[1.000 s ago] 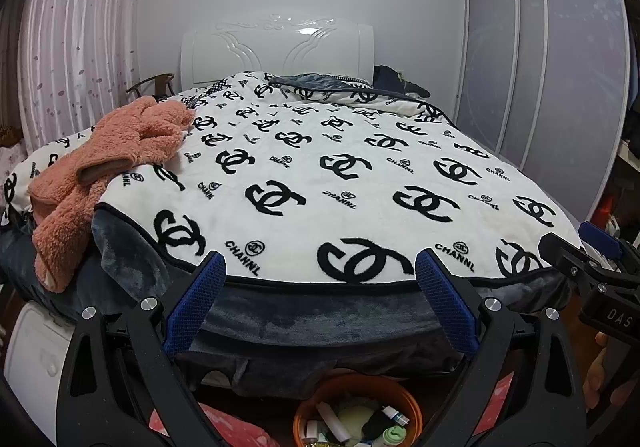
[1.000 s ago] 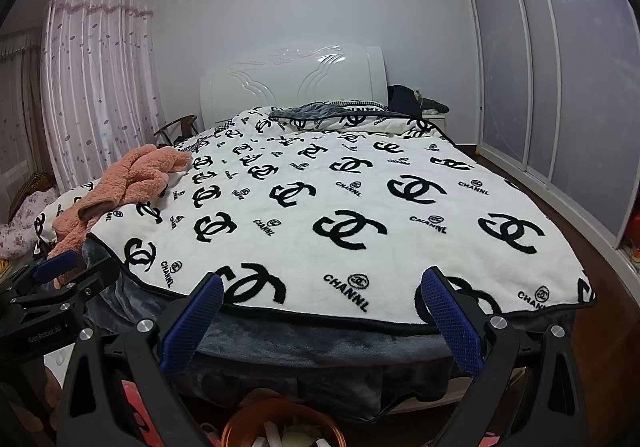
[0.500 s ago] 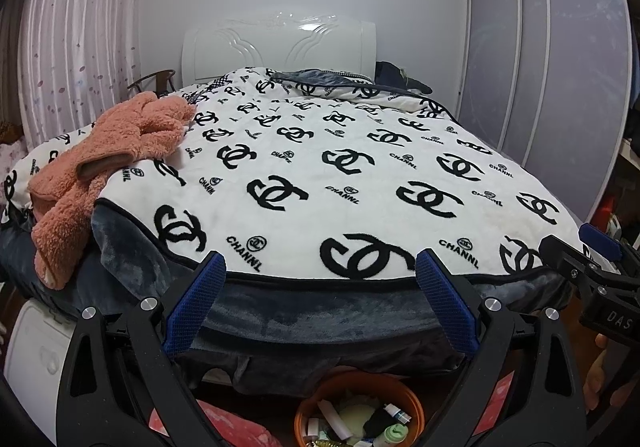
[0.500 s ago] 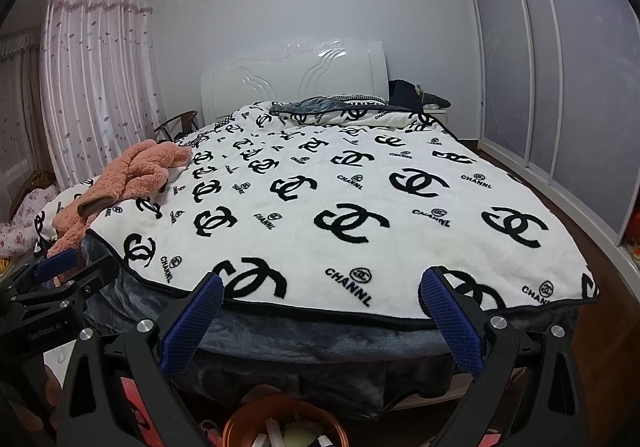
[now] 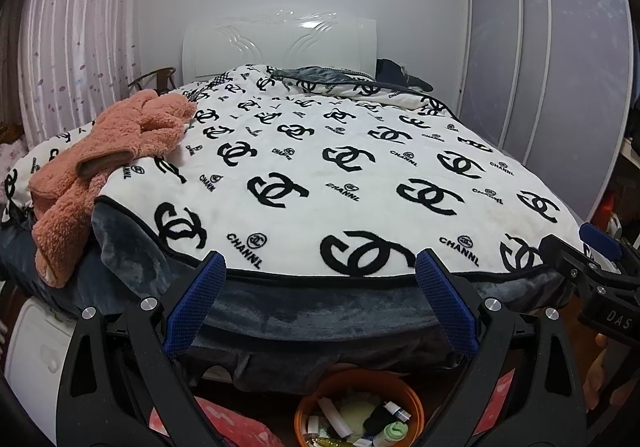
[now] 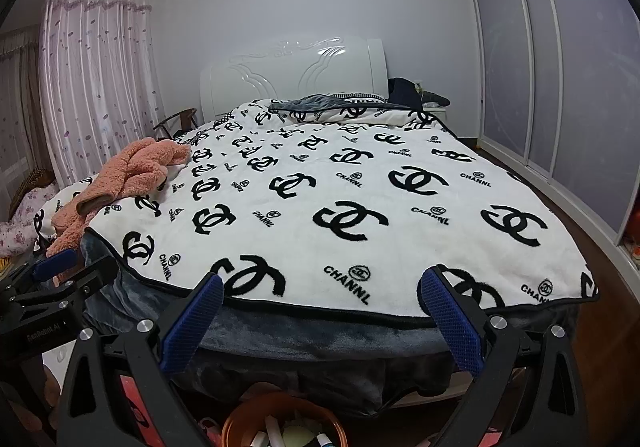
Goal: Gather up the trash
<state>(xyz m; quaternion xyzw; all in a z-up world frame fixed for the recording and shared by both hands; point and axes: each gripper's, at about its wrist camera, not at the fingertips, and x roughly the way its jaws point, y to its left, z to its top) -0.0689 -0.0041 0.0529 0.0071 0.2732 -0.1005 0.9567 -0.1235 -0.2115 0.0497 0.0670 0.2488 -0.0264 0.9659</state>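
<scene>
The left gripper (image 5: 318,301) is held with its two blue, mesh-textured pads spread wide, and nothing is gripped between them. The right gripper (image 6: 322,321) is likewise held wide apart and empty. Both are pointed over the foot of a bed covered by a plush white blanket (image 5: 340,175) printed with black interlocking-C logos and edged in black piping; a dark grey velvety underside (image 5: 304,319) is seen hanging below its hem.

The task's round orange trash bin (image 5: 360,379), of smooth plastic, stands on the floor below the foot of the bed, between the left gripper's arms. It is filled with crumpled white paper, small tubes and a green-capped bottle (image 5: 390,433). Its rim (image 6: 240,417) is also seen at the bottom edge of the right wrist view.

A fluffy salmon-pink fleece garment (image 5: 108,151) is draped over the bed's left edge. A glossy white carved headboard (image 6: 296,71) stands against the far wall.
</scene>
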